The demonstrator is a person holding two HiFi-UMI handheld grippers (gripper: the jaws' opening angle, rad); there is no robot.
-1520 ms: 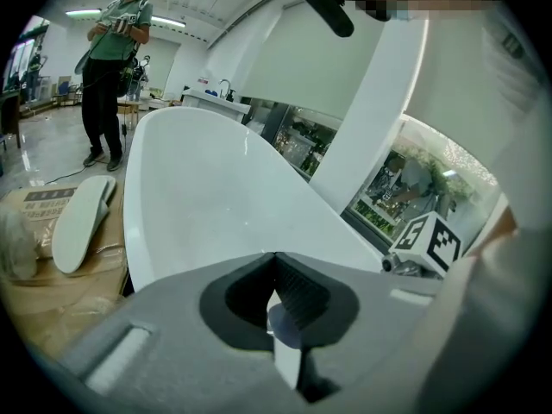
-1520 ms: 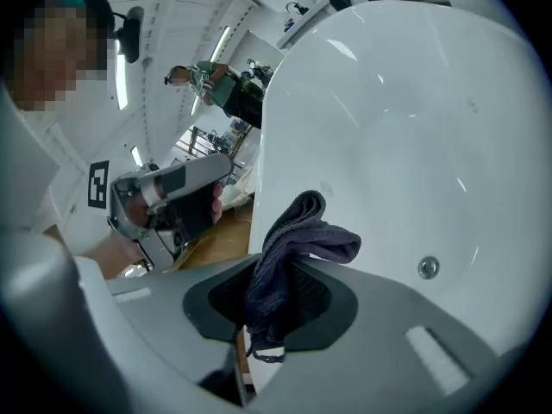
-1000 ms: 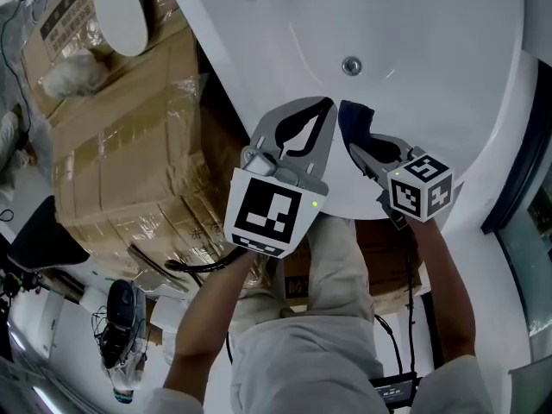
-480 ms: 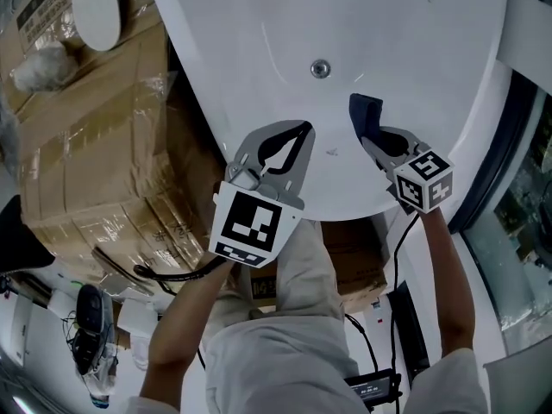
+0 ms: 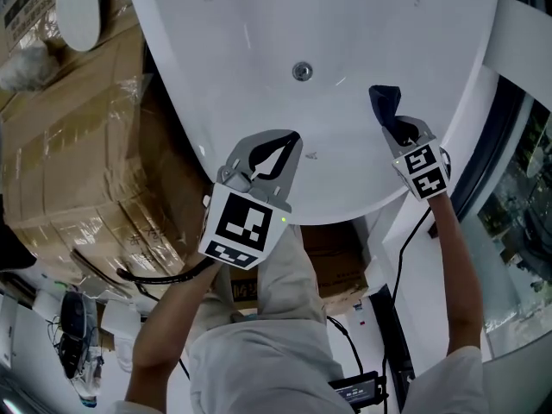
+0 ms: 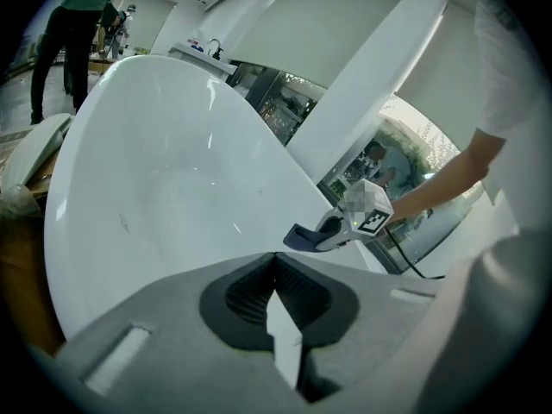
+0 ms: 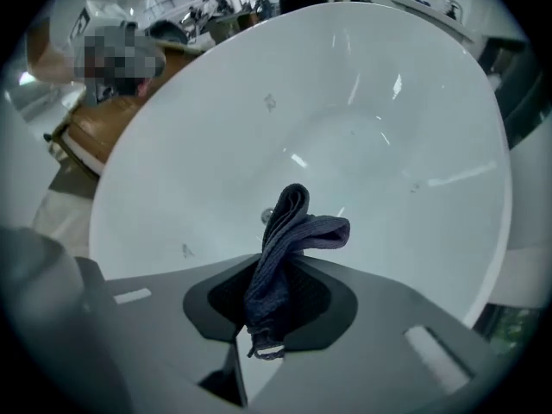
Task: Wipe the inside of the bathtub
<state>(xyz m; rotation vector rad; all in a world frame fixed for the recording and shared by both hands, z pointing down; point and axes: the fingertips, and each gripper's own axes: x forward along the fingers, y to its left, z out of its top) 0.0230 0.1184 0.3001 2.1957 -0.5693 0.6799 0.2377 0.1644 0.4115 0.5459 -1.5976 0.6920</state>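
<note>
The white bathtub (image 5: pixel 259 33) fills the upper half of the head view, with its round metal drain (image 5: pixel 302 70) at the bottom. My right gripper (image 5: pixel 395 126) is shut on a dark blue cloth (image 5: pixel 385 102), which it holds over the tub's inner right side, to the right of the drain. In the right gripper view the cloth (image 7: pixel 289 248) sticks up from between the jaws, in front of the drain (image 7: pixel 267 216). My left gripper (image 5: pixel 291 136) hovers over the near inner slope, shut with nothing in it. The left gripper view shows the right gripper (image 6: pixel 321 234) and the cloth (image 6: pixel 300 235) over the bathtub (image 6: pixel 172 188).
Taped cardboard boxes (image 5: pixel 78 145) stand against the tub's left side, with a white oval lid (image 5: pixel 78 7) on top. A glass wall (image 5: pixel 517 205) runs along the right. Another box (image 5: pixel 336 266) sits under the tub's near end. A person (image 6: pixel 60 33) stands far off.
My right gripper has carried the cloth from just below the drain over to the tub's right side. The left gripper has drawn back a little toward the near rim.
</note>
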